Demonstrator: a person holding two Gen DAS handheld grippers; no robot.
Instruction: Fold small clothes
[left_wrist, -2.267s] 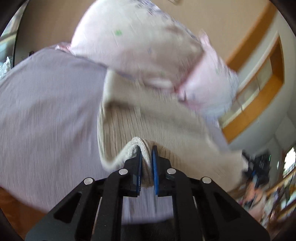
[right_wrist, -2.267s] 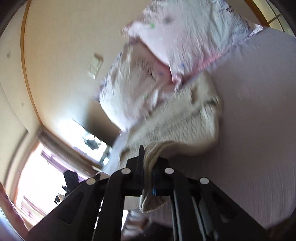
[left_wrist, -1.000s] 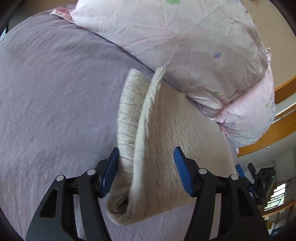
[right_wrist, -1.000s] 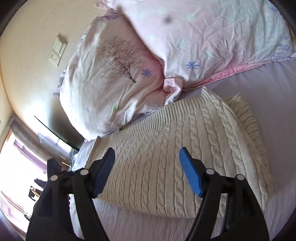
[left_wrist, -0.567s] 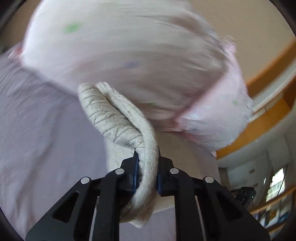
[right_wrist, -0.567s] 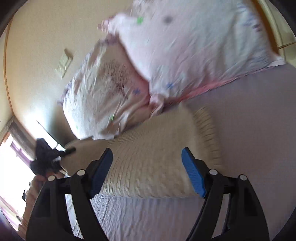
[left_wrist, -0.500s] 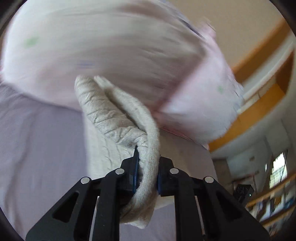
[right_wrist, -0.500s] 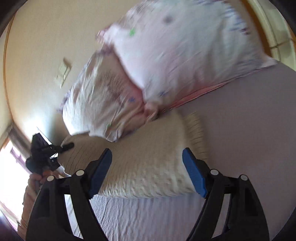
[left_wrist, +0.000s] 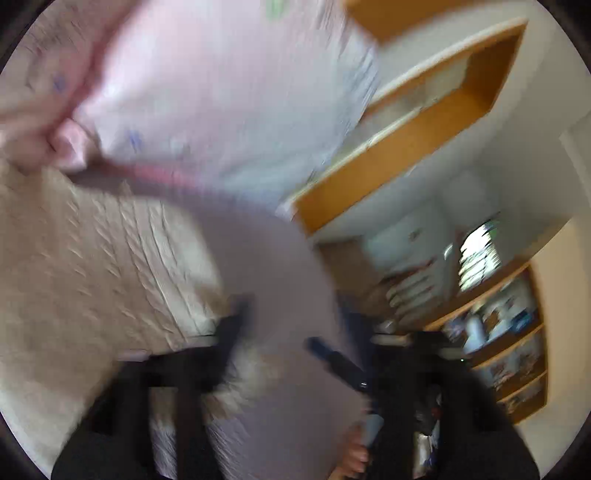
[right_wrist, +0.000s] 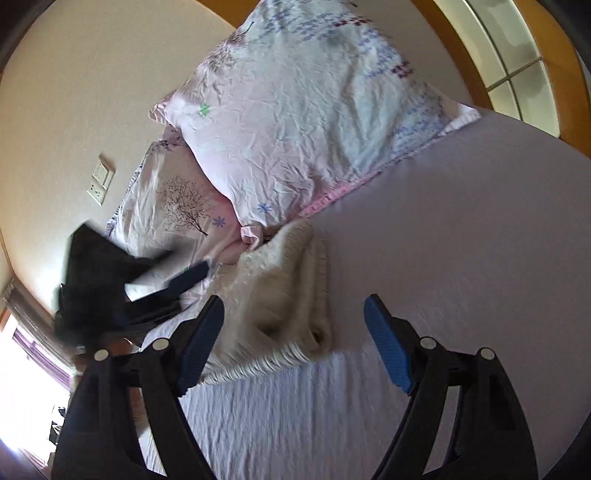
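The cream cable-knit sweater (right_wrist: 284, 295) lies folded on the lilac bedsheet (right_wrist: 461, 240) at frame centre, its upper end touching two floral pillows (right_wrist: 303, 110) against a beige wall with a switch plate (right_wrist: 100, 179) at left. The right gripper (right_wrist: 293, 343) stands wide open and empty at the bottom of the frame, just below the sweater. The left gripper (right_wrist: 184, 280) appears blurred at mid-left, jaws apart, holding nothing. The left wrist view is motion-blurred; wooden shelving (left_wrist: 406, 147) fills its right.
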